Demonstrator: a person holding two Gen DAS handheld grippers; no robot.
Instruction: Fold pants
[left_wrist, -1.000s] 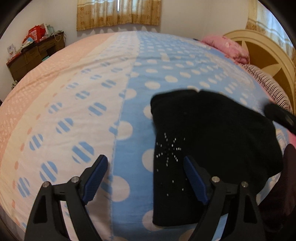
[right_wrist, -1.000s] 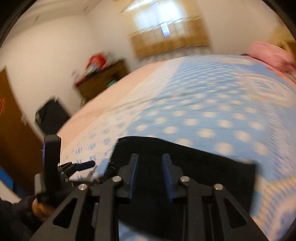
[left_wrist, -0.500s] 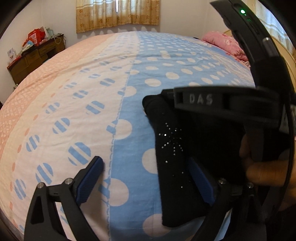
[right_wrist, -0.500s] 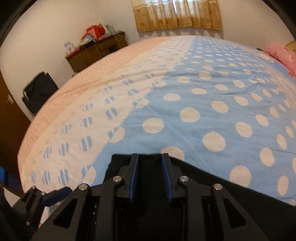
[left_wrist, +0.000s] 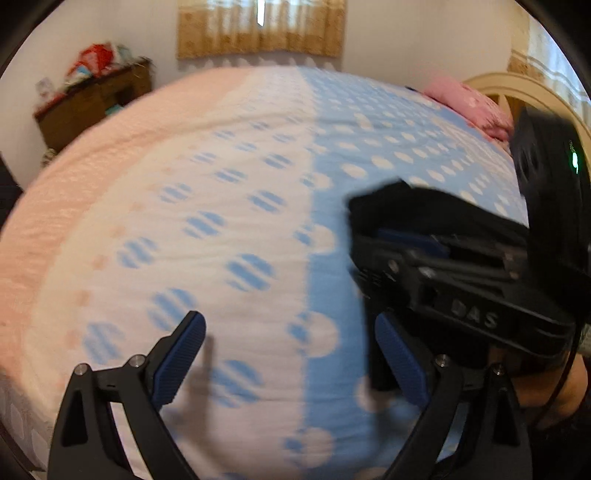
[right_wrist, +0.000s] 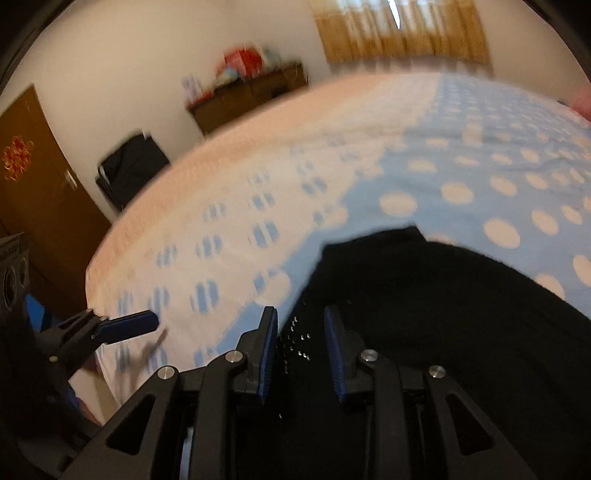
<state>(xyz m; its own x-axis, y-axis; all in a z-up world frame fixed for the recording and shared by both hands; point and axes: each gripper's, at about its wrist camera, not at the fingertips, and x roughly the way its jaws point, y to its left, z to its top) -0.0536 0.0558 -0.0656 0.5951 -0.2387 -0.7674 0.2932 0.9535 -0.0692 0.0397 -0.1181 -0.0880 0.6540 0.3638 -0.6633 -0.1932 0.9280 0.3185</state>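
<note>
Black pants (right_wrist: 424, 314) between opening right tool (right_wrist: 301, 347)

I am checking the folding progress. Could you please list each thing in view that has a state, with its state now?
black pants: folded, lying flat on the bed.
left gripper: open wide, nothing between the fingers, over bare bedspread beside the pants.
right gripper: jaws opening, over the pants' edge; no fabric seen pinched.
bedspread: spread smooth over the bed.
brown door: appears closed.
curtains: drawn.
</note>
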